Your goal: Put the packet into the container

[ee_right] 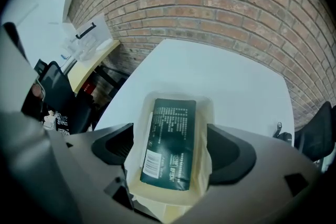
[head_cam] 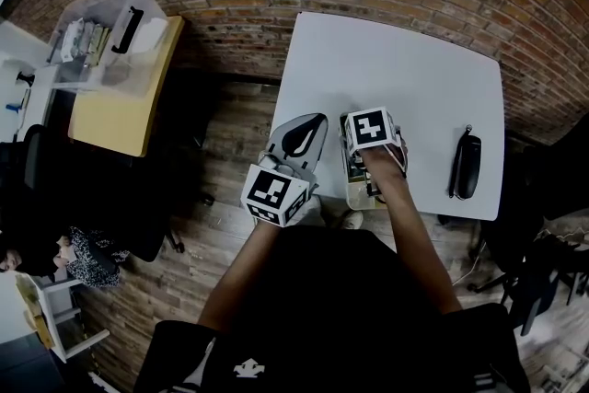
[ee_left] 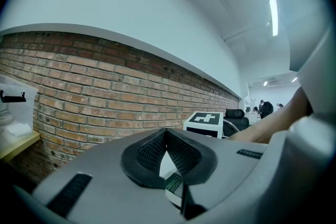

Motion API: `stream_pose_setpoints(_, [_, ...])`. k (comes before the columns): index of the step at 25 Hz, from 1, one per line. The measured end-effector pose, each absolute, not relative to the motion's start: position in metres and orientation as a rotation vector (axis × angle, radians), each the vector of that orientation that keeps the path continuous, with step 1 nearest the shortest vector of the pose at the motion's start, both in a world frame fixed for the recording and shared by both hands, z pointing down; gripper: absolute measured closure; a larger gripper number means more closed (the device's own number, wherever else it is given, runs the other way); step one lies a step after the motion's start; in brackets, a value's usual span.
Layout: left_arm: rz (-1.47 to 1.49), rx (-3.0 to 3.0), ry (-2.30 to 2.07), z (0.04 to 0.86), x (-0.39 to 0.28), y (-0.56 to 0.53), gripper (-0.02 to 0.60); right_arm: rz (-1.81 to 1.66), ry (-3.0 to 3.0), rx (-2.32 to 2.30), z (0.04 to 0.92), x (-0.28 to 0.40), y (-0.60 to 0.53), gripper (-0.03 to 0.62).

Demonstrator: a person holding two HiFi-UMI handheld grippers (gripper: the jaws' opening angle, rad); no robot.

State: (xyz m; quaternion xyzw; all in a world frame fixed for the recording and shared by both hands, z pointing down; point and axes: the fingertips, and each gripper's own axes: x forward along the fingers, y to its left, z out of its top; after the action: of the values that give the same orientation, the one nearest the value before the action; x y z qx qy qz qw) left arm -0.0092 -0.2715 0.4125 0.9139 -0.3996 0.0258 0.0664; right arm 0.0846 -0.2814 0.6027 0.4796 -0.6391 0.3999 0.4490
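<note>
Both jaws of my right gripper (ee_right: 172, 157) stand wide apart. They straddle the container (ee_right: 207, 113) and pinch nothing. The packet (ee_right: 170, 139) lies flat inside it, print up, on the table (ee_right: 231, 71). My left gripper (ee_left: 167, 134) is pressed together and empty. The packet looks light, flat and a little floppy. Its film is glossy and likely slippery, so I judge a grip across its short width, near the middle, would hold best. The container seems thin, soft plastic that would buckle under a hard squeeze, so I would take it by its long walls.
</note>
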Motion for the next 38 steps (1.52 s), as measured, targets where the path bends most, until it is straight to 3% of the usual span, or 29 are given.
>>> stream_pose_setpoints(14, [0.063,2.759,-1.216,0.409,-0.011,-0.274,0.575,1.008,-1.806,1.163,0.558,0.073,-0.289,0.184])
stream_pose_setpoints(16, [0.054,2.757,-1.213,0.408,-0.010,-0.274,0.575,1.081,-1.935,1.127,0.541,0.062,-0.289,0.311])
stream_pose_setpoints(21, [0.051,2.774,-1.204,0.405,-0.006,-0.274,0.575,1.196,-2.215,1.054,0.500,0.050,-0.286,0.387])
stream_pose_setpoints(25, [0.050,2.785,-1.195,0.402,-0.003,-0.274,0.575,0.980,-2.435,1.118,0.464,0.054,-0.288,0.511])
stream_pose_setpoints(28, [0.042,2.790,-1.196,0.399,-0.001,-0.273,0.575,0.694,-2.558,1.147,0.440,0.055,-0.287,0.548])
stream_pose_setpoints(32, [0.041,2.798,-1.187,0.397,0.002,-0.270,0.575,0.573,-2.656,1.179,0.421,0.055,-0.284,0.589])
stream_pose_setpoints(38, [0.048,2.814,-1.172,0.393,0.006,-0.267,0.575,0.400,-2.798,1.196,0.400,0.054,-0.274,0.589])
